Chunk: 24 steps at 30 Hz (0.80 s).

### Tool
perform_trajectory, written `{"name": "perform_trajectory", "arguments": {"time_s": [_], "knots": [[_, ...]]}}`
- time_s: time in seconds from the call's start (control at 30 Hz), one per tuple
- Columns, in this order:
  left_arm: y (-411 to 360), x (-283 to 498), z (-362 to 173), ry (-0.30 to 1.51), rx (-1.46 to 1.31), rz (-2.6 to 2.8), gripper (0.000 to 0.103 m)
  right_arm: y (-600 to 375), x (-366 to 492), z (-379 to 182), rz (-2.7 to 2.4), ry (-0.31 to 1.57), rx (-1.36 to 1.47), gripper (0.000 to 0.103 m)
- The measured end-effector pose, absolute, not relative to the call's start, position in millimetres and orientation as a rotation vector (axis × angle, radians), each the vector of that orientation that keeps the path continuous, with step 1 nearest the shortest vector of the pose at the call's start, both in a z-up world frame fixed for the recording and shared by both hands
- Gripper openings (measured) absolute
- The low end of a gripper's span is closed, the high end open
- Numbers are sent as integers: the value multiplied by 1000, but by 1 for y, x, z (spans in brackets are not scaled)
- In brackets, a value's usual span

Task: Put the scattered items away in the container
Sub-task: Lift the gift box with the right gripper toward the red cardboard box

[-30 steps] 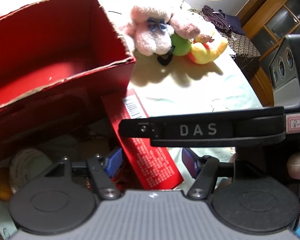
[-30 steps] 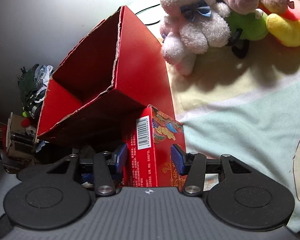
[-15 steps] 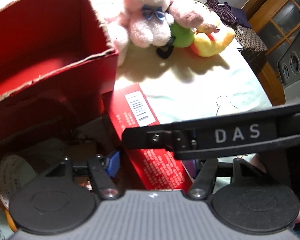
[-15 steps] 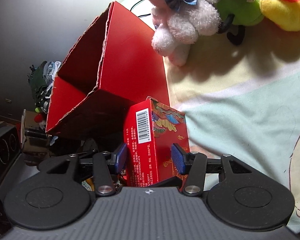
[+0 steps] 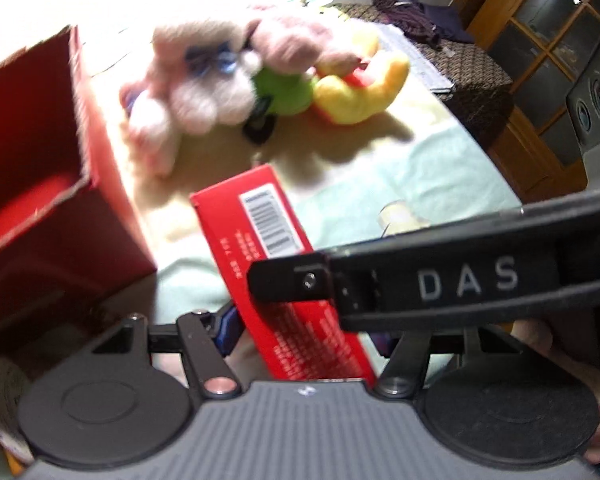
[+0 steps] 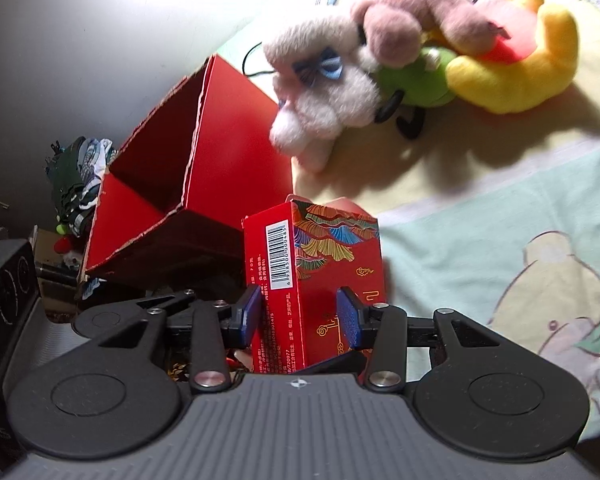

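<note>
Right wrist view showed the bed [image 6: 480, 240] under a cartoon-print sheet, with the red bin [image 6: 204, 168] open-topped at its left edge. Plush toys [image 6: 400, 64] were heaped toward the far edge, a pale one with a blue bow touching a green one and a yellow one. Just beside the bin's near corner, the box [image 6: 316, 276] stood upright, its barcode facing left. The right gripper [image 6: 300, 316] held that box, blue pads pressed on both sides. In the left wrist view, the left gripper [image 5: 300, 332] had the box [image 5: 276, 264] between its fingers; contact could not be told, as a black arm marked DAS [image 5: 440, 284] covered one finger.
</note>
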<state>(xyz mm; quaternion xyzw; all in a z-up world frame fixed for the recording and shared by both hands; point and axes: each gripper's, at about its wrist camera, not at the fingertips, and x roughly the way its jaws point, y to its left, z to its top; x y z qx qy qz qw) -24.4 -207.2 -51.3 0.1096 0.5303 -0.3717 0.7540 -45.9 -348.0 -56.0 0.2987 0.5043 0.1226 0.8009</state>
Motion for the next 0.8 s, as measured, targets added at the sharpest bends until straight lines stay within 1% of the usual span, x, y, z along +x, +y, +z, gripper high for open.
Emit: {"name": "perform_trajectory", "arguments": {"time_s": [0.1,0.4,0.6,0.8], "knots": [[-219,-20,-36,1113,229,-815,62,-357,-49,-45,260,1038,654,45],[-231,-6,12,978,201,-761,63,-360,-25,0,321,903,553,45],[-216,11,49,891,184,-678,63,-351,0,35,421,822,455,45],[-186,32,68,842,176,-587,63,-321,28,55,518,783,387,46]]}}
